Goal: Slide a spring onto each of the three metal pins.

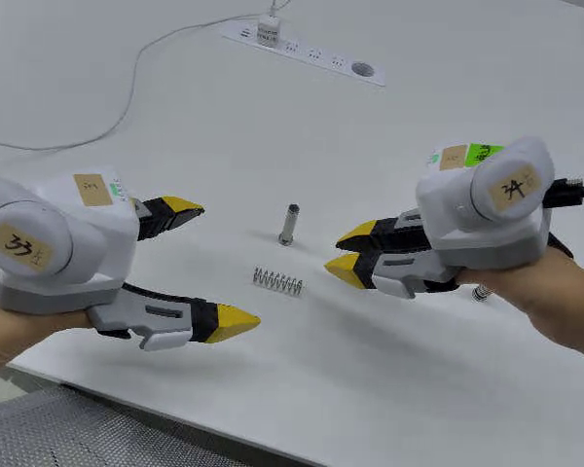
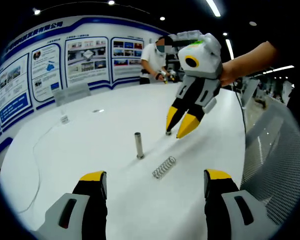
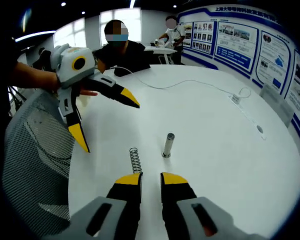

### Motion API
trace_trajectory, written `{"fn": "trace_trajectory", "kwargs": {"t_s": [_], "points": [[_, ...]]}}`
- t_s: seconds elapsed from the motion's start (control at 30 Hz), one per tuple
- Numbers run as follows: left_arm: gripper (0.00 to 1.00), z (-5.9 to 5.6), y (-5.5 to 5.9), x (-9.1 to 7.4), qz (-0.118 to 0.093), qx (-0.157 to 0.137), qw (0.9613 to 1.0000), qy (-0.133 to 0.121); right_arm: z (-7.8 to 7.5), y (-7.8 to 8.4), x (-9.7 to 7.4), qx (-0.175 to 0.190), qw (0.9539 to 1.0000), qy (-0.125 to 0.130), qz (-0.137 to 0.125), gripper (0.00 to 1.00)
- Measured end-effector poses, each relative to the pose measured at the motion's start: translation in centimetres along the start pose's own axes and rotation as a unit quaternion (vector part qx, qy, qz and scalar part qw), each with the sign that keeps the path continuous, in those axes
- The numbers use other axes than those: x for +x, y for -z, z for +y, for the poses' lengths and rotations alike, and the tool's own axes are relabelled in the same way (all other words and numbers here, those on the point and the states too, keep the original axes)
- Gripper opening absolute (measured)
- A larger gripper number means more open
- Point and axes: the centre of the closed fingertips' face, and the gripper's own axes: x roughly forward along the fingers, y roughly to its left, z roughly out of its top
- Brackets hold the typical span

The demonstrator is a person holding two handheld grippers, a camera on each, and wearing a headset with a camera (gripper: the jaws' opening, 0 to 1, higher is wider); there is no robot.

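Observation:
A short metal pin (image 1: 289, 224) stands upright on the white table (image 1: 302, 389), and a loose spring (image 1: 277, 282) lies flat just in front of it. My left gripper (image 1: 209, 263) hovers to the left of both, jaws wide open and holding nothing. My right gripper (image 1: 348, 253) hovers to their right with its yellow tips a narrow gap apart and nothing between them. In the left gripper view, the pin (image 2: 138, 145) and spring (image 2: 164, 167) lie ahead of the jaws. In the right gripper view, the spring (image 3: 135, 160) sits just beyond the tips, with the pin (image 3: 167, 145) to its right.
A white power strip (image 1: 302, 49) with a plugged-in cable (image 1: 127, 97) lies at the back of the table. A small metal piece (image 1: 482, 291) peeks out under my right hand. A mesh chair (image 3: 35, 165) stands at the table's near edge. People sit at the far side.

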Motion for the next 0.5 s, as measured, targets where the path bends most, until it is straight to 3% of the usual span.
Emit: {"fn": "trace_trajectory", "kwargs": {"t_s": [0.1, 0.23, 0.5], "points": [[0.81, -0.2, 0.6, 0.2, 0.011, 0.002, 0.9999, 0.004, 0.5, 0.3, 0.8, 0.008, 0.9999, -0.007, 0.002, 0.16], [0.81, -0.8, 0.5, 0.4, 0.009, 0.003, 0.9998, 0.016, 1.4, 0.6, 1.7, 0.003, 0.9998, -0.017, 0.004, 0.17], [0.79, -1.2, 0.9, 0.5, 0.016, 0.006, 0.9995, 0.025, 1.4, 0.6, 3.3, 0.005, 0.9996, -0.025, 0.006, 0.18]]}}
